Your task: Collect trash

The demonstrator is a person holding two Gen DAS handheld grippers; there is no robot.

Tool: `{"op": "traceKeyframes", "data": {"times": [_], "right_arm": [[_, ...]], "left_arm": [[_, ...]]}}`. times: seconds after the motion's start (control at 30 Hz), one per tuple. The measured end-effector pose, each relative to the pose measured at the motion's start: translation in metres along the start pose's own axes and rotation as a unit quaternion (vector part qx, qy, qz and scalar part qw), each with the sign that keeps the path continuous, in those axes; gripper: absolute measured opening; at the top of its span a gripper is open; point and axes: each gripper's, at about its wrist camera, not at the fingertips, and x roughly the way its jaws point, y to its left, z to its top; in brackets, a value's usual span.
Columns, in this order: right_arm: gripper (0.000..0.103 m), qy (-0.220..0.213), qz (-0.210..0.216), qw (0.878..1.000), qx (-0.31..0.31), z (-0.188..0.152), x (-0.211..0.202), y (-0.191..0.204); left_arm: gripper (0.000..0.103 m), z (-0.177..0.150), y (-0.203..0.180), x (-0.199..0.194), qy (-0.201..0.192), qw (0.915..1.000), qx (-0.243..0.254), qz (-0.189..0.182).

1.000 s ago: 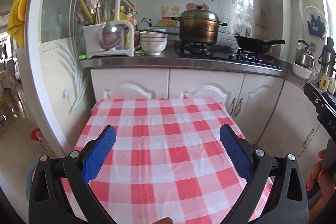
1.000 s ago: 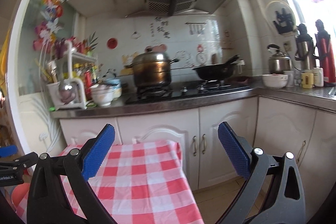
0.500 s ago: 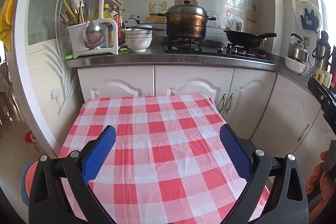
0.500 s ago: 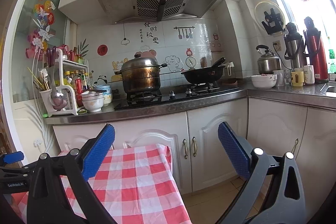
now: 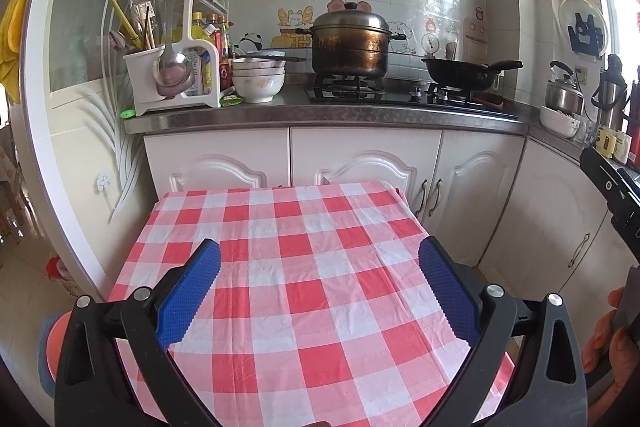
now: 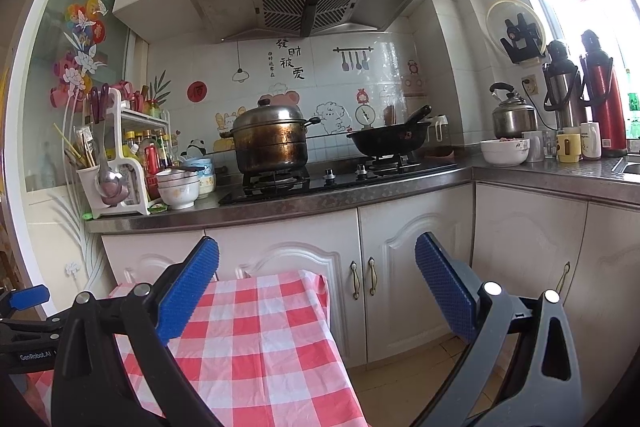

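Honestly, I see no trash anywhere on the checked tablecloth (image 5: 304, 291), so how it handles and where to pinch it I cannot judge; my left gripper (image 5: 320, 291) and right gripper (image 6: 318, 291) both gape wide, holding nothing.

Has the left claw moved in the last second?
Yes. The left claw has pulled back and tilted up: the pot sits lower in its view and more tablecloth shows.

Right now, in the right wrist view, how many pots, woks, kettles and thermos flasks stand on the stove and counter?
Steamer pot: 1
Wok: 1
Kettle: 1
Thermos flasks: 2, silver and red
Total: 5
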Motion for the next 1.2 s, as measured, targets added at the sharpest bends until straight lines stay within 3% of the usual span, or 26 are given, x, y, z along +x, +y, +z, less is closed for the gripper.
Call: {"op": "traceKeyframes", "data": {"times": [0.6,0.8,1.03,1.2], "right_arm": [[0.099,0.015,0.009,1.000,-0.006,-0.008,0.009,0.008],[0.099,0.048,0.022,0.999,-0.008,-0.022,0.026,0.012],[0.099,0.139,0.058,0.988,-0.021,-0.059,0.070,0.028],[0.099,0.233,0.094,0.968,-0.026,-0.100,0.115,0.045]], "left_arm": [[0.098,-0.005,-0.001,0.008,0.007,0.9999,0.004,-0.008],[0.098,-0.016,0.007,0.025,0.027,0.9995,-0.007,-0.014],[0.098,-0.053,0.028,0.089,0.124,0.9914,-0.036,0.023],[0.098,-0.084,0.041,0.138,0.180,0.9806,-0.060,0.051]]}}
